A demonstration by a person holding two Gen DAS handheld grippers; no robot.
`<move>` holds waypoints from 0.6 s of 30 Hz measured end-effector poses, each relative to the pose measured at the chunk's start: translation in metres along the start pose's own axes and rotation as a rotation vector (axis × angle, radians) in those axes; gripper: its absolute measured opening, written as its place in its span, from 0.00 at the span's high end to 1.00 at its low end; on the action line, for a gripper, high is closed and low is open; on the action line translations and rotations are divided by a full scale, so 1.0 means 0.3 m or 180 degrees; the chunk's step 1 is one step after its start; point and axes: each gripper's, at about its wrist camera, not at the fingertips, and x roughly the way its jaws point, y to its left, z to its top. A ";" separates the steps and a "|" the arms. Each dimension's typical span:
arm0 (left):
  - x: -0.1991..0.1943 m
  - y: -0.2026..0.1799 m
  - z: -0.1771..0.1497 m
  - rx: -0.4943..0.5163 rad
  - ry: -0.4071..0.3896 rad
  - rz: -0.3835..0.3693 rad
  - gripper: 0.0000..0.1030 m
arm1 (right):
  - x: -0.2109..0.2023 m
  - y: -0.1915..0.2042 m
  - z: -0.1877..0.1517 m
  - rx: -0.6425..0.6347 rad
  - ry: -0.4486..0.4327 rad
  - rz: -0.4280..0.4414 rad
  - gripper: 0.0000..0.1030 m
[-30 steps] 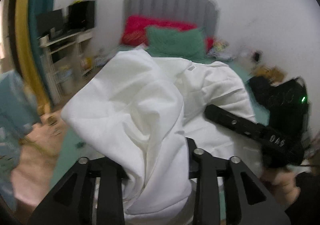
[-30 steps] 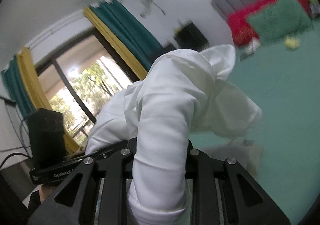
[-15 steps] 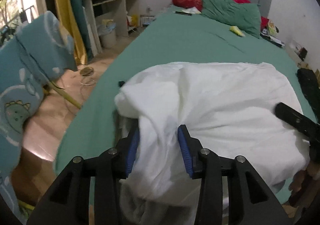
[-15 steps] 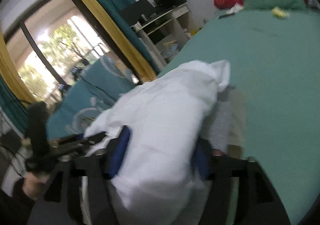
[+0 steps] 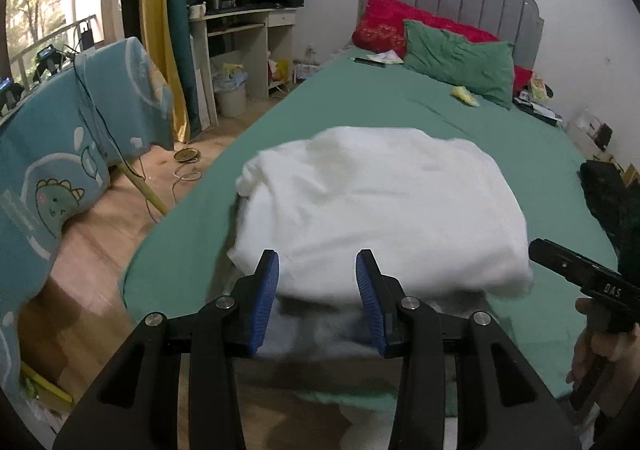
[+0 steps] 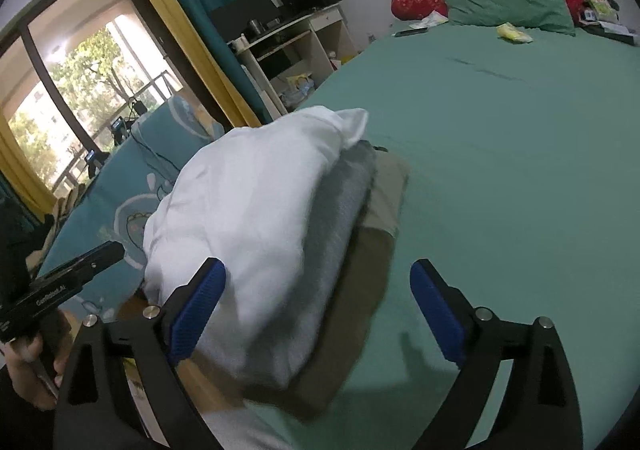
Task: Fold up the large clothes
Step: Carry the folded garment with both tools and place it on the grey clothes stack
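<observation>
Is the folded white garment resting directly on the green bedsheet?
Apart. In the right wrist view, the folded white garment lies on a grey folded garment, which lies on a tan one; those separate it from the green bedsheet.

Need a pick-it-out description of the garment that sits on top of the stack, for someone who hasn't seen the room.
Start at the big bed with the green sheet; near its foot-end corner sits a small stack of folded clothes. The white garment is the puffy top layer, lying on a grey garment and a tan one at the bottom. It is the only white piece.
</observation>
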 end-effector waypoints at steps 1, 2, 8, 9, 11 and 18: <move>-0.020 -0.014 -0.018 -0.0020 -0.0019 0.0039 0.53 | -0.030 -0.005 -0.016 -0.0041 -0.0011 -0.0012 0.10; -0.047 -0.028 -0.040 -0.0072 -0.0081 0.0063 0.46 | -0.052 -0.005 -0.031 -0.0085 -0.0018 -0.0038 0.10; -0.156 -0.139 -0.129 -0.0131 -0.0151 -0.0085 0.37 | -0.216 -0.089 -0.114 -0.0060 0.0069 -0.0236 0.10; -0.166 -0.156 -0.135 -0.0127 -0.0148 -0.0130 0.35 | -0.243 -0.109 -0.125 -0.0037 0.0076 -0.0266 0.10; -0.193 -0.209 -0.157 -0.0123 -0.0136 -0.0194 0.31 | -0.308 -0.158 -0.148 0.0038 0.0030 -0.0345 0.10; -0.253 -0.431 -0.204 0.0107 -0.0138 -0.0375 0.31 | -0.502 -0.337 -0.191 0.0215 -0.0103 -0.0551 0.10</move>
